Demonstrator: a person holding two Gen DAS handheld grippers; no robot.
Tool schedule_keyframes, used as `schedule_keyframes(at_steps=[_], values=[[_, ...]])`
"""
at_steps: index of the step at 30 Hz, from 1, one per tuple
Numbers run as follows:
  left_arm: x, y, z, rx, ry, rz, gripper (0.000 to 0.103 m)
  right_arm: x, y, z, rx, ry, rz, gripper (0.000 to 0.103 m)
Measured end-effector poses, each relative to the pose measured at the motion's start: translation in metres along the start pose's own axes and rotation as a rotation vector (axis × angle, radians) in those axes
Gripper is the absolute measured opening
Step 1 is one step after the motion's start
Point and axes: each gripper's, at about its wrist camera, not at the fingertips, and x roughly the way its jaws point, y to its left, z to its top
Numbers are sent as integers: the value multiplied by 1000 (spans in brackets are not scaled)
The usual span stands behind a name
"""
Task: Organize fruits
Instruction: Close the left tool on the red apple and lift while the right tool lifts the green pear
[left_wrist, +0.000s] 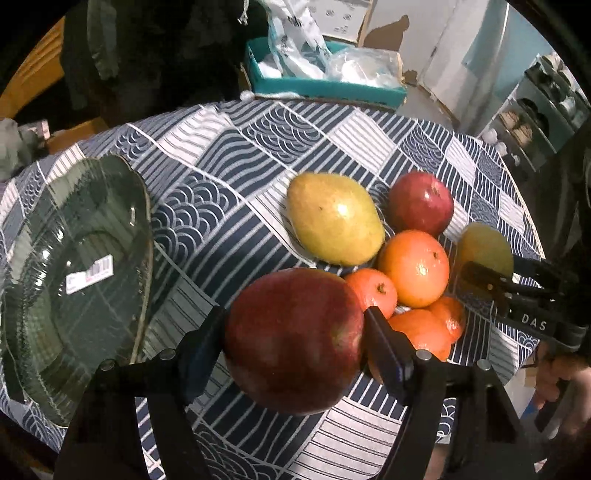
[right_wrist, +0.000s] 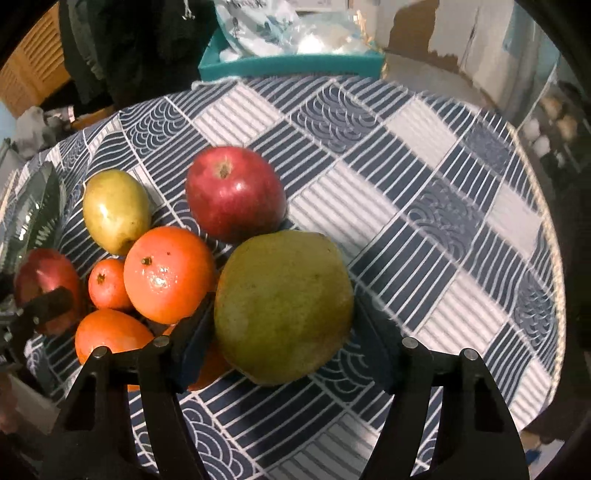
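Two tongs — apple, pear

Black claw, silver pivot pins; other claw marked "DAS".

Tablecloth is a navy-and-white patchwork of stripes, wavy lines and fish-scale arcs. Plate is dark green ribbed glass with a white barcode sticker. Held apple is deep red with yellowish flecks; second apple is red. Held pear is olive green, faintly speckled; other pear is yellow-green. Oranges are bright orange. Tray is teal. Both grippers' fingers are black.
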Motion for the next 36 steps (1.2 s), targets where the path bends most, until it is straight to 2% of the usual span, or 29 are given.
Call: schedule_keyframes(at_steps=[8,18,36], values=[[-29,-3,8,28,-101,35,76,-32,5,7,-30,-114,-42,71],[-70,-4,18,36,-209,37,76,-80,12,17,-49,-253,-20,71],[-143,-5,23,39,-365,21,76,-149,40,30,-109,-436,49,71]])
